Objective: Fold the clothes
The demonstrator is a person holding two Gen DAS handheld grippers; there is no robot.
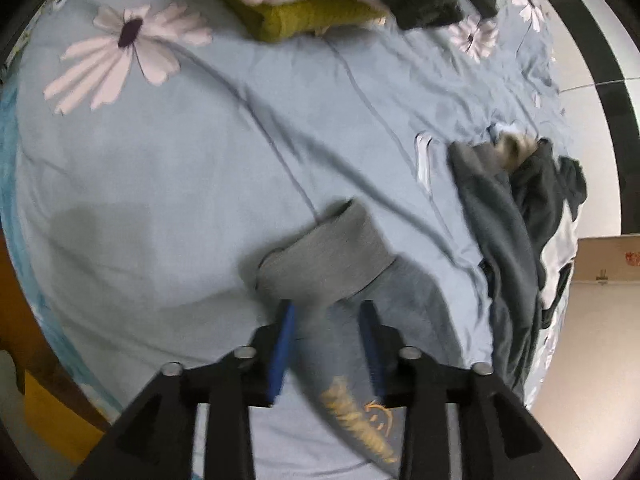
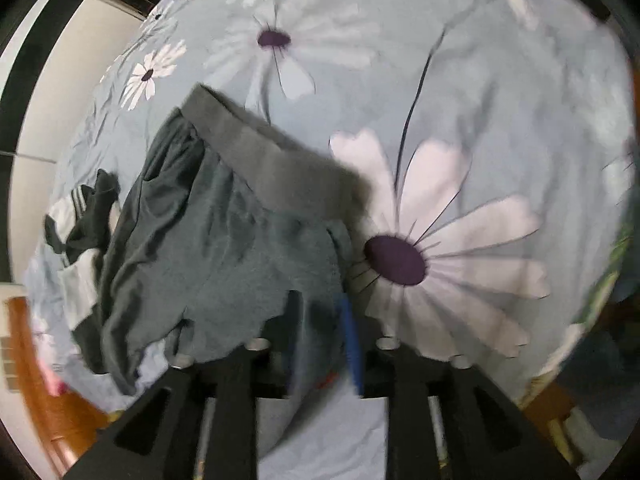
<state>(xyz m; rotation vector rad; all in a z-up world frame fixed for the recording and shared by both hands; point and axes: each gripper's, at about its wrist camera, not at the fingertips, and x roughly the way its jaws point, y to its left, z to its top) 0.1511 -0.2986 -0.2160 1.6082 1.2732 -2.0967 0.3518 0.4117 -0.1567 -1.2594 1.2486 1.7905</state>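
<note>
Bed: blue-grey floral sheet [image 1: 160, 184], wrinkled, fills both views.
Grey garment [image 2: 224, 248]: lies on the sheet, ribbed band [image 2: 272, 168] at its far end.
Left gripper [image 1: 327, 344]: fingers clenched on the grey garment's cuffed part [image 1: 324, 256].
Right gripper [image 2: 320, 340]: fingers clenched on the garment's near edge.
Beyond garment: mustard fabric [image 1: 312, 20], dark clothes [image 1: 540, 208].
Room: pale floor [image 1: 592, 340], wooden bed frame [image 2: 44, 396].

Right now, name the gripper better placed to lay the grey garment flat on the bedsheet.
Left, though narrowly. The left gripper holds the grey garment near its cuff over open bedsheet; the right gripper sits beside a dark clothes pile.
</note>
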